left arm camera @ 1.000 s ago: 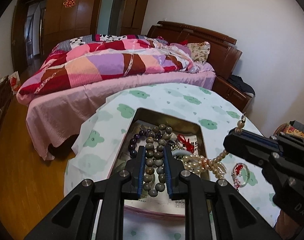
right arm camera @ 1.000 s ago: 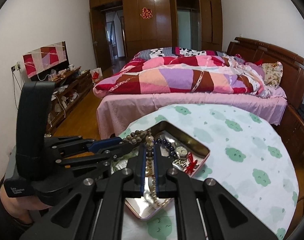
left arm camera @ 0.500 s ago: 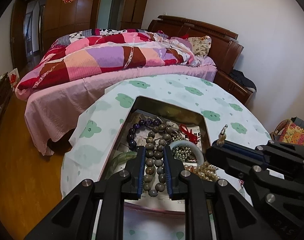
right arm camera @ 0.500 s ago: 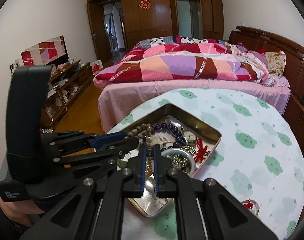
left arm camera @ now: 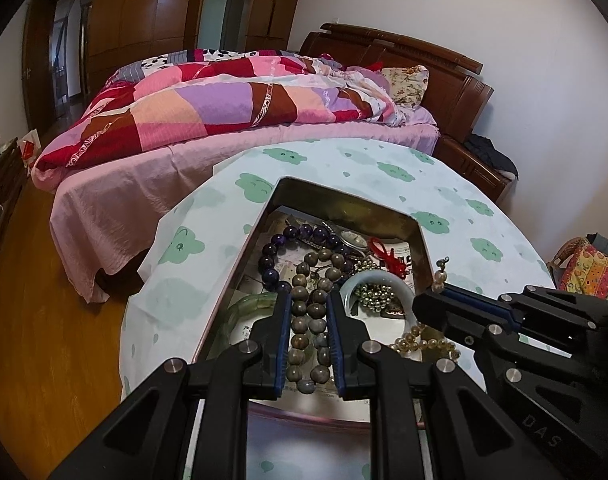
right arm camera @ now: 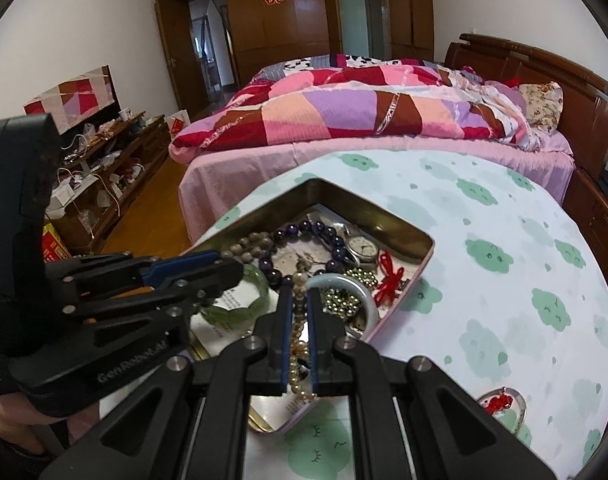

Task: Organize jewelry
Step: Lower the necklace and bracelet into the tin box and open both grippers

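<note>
Now my left hand-held gripper (left arm camera: 309, 334) pinches the brown bead strand (left arm camera: 310, 320) low centre over the tin tray (left arm camera: 264, 216); my right hand-held gripper (right arm camera: 300, 336) is clamped on the limp, slippery pearl necklace (right arm camera: 298, 364), best held mid-strand.

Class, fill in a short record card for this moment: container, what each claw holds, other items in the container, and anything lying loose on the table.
container: open metal tin on a round table
left claw: shut on brown bead strand
right claw: shut on pearl strand
also in tin: purple bead bracelet, green bangle, watch, red knot charm
loose on table: clear pendant with red inside
</note>
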Motion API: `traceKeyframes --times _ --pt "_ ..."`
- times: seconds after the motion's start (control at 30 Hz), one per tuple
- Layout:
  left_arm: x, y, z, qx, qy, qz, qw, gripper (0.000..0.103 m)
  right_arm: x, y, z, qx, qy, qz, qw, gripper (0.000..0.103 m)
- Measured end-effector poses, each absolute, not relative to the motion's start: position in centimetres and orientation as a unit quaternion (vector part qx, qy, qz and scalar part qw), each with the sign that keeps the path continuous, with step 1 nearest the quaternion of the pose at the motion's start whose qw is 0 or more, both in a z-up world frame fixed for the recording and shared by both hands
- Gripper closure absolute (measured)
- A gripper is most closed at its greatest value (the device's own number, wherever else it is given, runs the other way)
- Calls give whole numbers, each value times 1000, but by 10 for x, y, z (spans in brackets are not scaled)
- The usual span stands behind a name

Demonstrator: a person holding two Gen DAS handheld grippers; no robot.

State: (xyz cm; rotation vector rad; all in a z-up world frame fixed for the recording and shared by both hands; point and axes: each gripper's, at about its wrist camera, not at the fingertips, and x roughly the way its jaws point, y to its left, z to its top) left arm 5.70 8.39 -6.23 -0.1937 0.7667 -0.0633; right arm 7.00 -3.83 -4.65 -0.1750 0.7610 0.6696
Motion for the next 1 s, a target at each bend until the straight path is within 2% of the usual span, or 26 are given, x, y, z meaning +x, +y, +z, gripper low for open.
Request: traceKeyframes --times 0.83,0.9,1.0 --pt "59 89 -69 -98 380 -28 919 84 74 -40 -61 -85 379 315 866 94" --pt "59 89 -69 -98 379 -26 920 69 75 -41 -61 -84 380 313 866 94" --pt "58 88 -68 -96 372 -23 923 59 76 -42 -61 -80 382 313 866 93"
